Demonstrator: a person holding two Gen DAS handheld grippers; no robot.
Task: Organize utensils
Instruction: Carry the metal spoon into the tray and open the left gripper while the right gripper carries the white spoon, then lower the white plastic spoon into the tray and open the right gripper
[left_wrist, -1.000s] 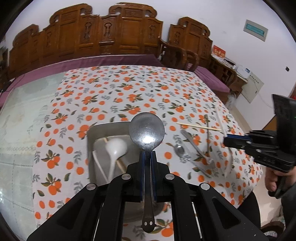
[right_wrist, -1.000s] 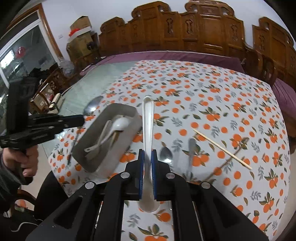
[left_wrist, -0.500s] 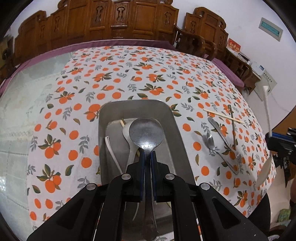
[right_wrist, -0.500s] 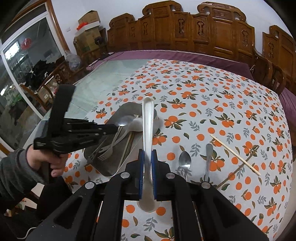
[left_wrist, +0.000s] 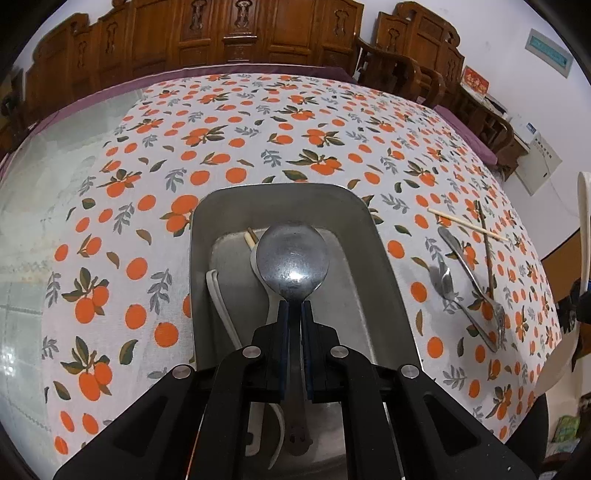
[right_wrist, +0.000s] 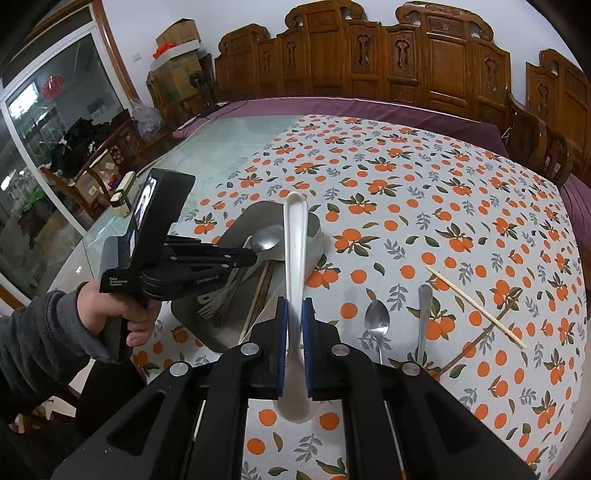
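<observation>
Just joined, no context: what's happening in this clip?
A person is sorting utensils into a metal tray with two handheld claws. The left claw grips a metal spoon over the tray, which already holds a white spoon, forks and chopsticks. The right claw holds a white spoon beside the tray. A small spoon, another metal utensil and chopsticks lie on the tablecloth.

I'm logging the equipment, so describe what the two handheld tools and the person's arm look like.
Both the left tool and the right tool are matte black with blue finger pads and silver pivot bolts. The left tool's body carries small white lettering. The left hand is bare, with a grey knitted sleeve.
</observation>
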